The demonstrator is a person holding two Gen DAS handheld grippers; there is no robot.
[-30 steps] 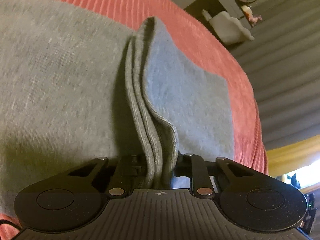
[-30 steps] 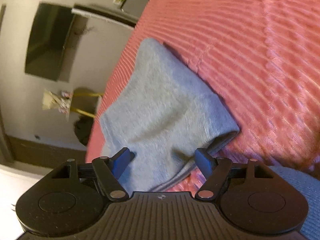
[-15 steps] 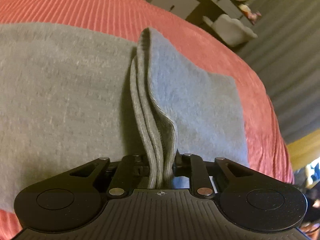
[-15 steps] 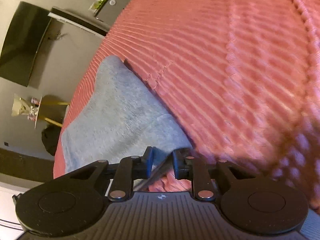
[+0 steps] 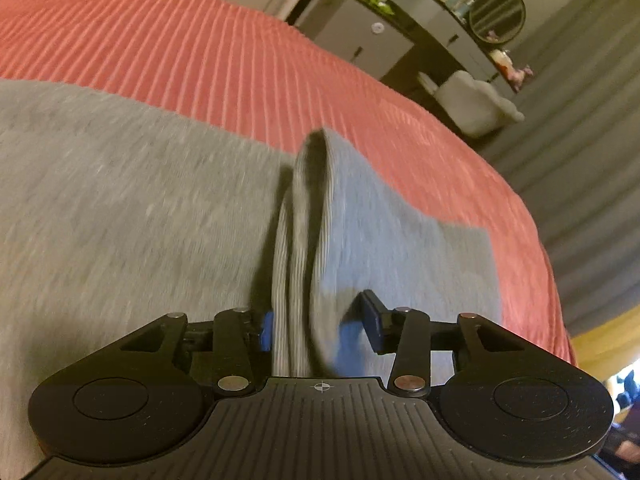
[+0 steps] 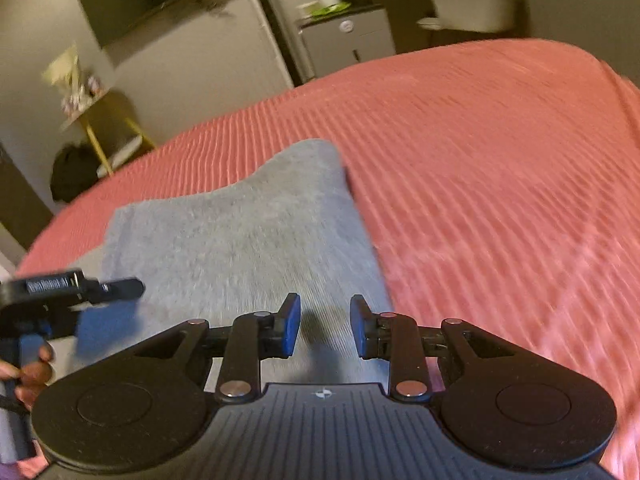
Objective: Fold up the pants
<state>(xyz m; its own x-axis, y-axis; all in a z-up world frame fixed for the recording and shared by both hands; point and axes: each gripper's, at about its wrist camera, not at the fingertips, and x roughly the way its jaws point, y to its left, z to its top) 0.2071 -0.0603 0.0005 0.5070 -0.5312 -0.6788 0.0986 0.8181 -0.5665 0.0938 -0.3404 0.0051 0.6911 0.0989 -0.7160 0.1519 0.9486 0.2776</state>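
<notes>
Soft grey knit pants (image 5: 120, 208) lie part-folded on the coral ribbed bedspread (image 5: 200, 48), light and floppy, so we'd grab the ribbed cuff edge (image 5: 292, 248).

Left gripper (image 5: 318, 326) has just been opening, fingers apart, cuff loose between them. Right gripper (image 6: 324, 326) has just eased apart, holding nothing over the folded leg (image 6: 240, 232). Blur hides the layers; the waistband is cut off.

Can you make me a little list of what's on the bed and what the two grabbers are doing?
bed cover: red ribbed bedspread
clothes: grey pants, partly folded, lying on it
left gripper: jaws just opening, a raised fold of the pants between them, right pad clear of it
right gripper: open over the pants, jaws just opened a little, holding nothing
</notes>
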